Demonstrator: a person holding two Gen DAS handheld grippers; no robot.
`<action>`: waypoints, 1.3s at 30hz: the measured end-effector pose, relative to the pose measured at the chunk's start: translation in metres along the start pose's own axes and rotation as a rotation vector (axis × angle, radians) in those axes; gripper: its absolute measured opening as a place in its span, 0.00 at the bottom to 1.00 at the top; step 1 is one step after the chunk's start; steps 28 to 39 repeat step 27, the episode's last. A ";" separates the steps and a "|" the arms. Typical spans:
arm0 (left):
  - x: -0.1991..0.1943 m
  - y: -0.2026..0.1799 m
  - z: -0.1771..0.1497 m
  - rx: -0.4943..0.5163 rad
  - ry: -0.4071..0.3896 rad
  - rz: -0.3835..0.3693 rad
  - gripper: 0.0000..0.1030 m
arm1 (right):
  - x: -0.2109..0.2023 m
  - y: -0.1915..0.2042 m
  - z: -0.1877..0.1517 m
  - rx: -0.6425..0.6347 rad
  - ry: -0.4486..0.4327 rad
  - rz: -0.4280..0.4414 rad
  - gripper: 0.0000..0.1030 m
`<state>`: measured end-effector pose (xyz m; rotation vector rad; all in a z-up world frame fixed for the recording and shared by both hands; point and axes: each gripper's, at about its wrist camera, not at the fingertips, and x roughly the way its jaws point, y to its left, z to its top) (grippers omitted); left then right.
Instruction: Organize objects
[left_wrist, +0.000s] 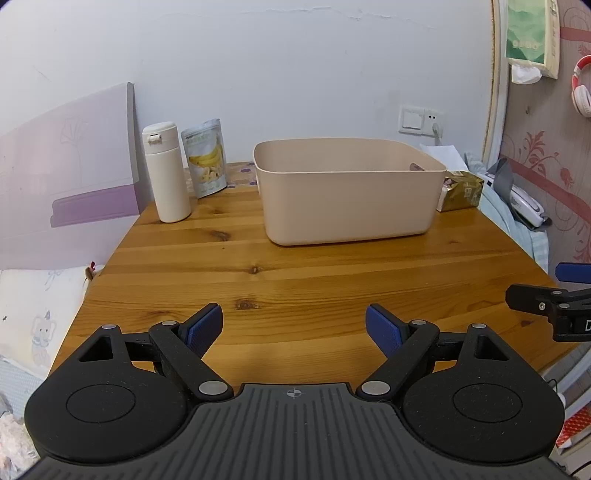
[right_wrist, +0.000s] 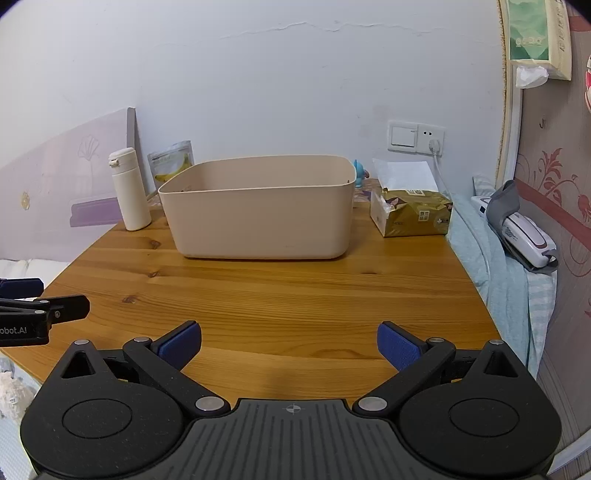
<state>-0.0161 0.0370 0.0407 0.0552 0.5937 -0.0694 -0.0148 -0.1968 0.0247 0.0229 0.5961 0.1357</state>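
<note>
Blue-padded fingers (left_wrist: 207, 328) of the left gripper (left_wrist: 293, 326) sit right under the lens, spread wide apart, nothing between them but bare wooden table (left_wrist: 295, 280). Same story on the other side: the right gripper (right_wrist: 290, 343) hovers over the near edge of the table, its fingers (right_wrist: 397, 345) well apart and holding nothing. Each gripper catches the edge of the other's view, so they're side by side.

Up ahead, well beyond both sets of fingers, sits the beige bin (left_wrist: 347, 192), open-topped, toward the back of the table; something small and dark shows at its inner right wall, too little to name. Left of the bin stands a white bottle (left_wrist: 166, 173), upright, with a banana-chip pouch (left_wrist: 205, 158) just behind it, leaning toward the wall. On the right of the bin, close by its corner, lies a gold tissue pack (right_wrist: 413, 212). A small blue figure (right_wrist: 360, 171) peeks out from behind the bin's back right corner. None of these touches either gripper.
</note>
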 end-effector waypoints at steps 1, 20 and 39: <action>0.000 0.000 0.000 0.001 0.002 0.003 0.84 | 0.000 0.000 0.000 0.000 -0.001 0.002 1.00; 0.017 0.009 -0.001 -0.054 0.054 -0.019 0.88 | 0.017 0.005 0.002 -0.009 0.033 0.009 1.00; 0.027 0.011 -0.001 -0.062 0.074 -0.016 0.88 | 0.027 0.004 0.003 -0.004 0.042 0.014 1.00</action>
